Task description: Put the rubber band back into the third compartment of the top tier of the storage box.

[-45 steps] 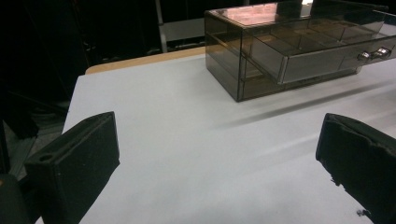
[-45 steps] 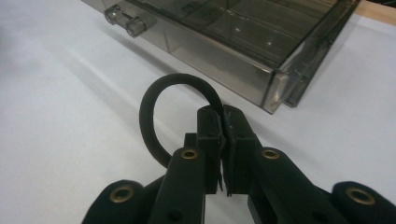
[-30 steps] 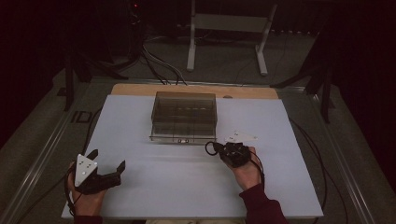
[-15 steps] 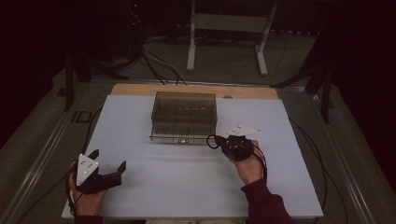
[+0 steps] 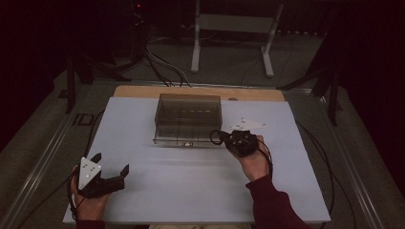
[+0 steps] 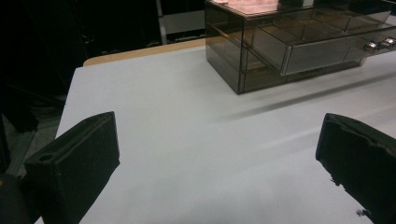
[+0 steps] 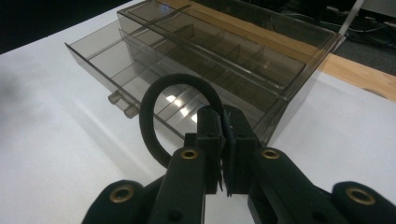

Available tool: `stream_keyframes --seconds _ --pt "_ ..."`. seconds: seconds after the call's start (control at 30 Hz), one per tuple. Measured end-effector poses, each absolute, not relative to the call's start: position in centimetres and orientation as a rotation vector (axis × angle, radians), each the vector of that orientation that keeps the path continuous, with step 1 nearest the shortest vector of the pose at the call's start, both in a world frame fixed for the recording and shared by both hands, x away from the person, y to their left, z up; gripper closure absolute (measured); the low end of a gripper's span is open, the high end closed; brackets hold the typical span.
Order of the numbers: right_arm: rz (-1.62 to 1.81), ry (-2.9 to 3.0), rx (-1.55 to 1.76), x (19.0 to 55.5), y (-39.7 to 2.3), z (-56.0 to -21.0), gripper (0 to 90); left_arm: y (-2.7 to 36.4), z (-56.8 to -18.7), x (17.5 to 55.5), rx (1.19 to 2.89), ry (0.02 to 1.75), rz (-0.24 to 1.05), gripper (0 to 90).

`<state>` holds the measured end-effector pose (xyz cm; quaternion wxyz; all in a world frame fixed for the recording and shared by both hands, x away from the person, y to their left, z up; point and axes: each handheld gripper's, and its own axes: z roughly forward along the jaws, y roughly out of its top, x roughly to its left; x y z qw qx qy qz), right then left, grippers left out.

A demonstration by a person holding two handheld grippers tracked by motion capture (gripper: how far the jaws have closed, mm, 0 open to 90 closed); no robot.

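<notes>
Right gripper [image 7: 224, 154] is clamped tight on a black rubber loop [image 7: 161, 112] just over the smoky clear drawer organizer's [image 5: 188, 119] pulled-out drawer, left gripper [image 5: 112, 174] sits wide open and empty on the pale blue table [image 5: 191, 181], dark room behind.

Drawer organiser [image 5: 188, 119]: smoky translucent grey-brown. Loop [image 7: 156, 116] in right hand-held gripper [image 7: 224, 140]: black. Tabletop [image 5: 191, 191]: pale blue-white, light wood strip at far edge.
</notes>
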<state>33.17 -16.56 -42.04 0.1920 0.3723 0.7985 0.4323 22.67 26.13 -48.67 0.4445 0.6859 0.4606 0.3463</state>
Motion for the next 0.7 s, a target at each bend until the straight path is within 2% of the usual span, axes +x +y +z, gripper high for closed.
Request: stream_keyframes --seconds 0.7 --pt "1.183 2.266 1.049 35.1 -15.0 -41.8 87.5 26.1 -48.7 22.7 1.703 1.143 0.859 0.4"
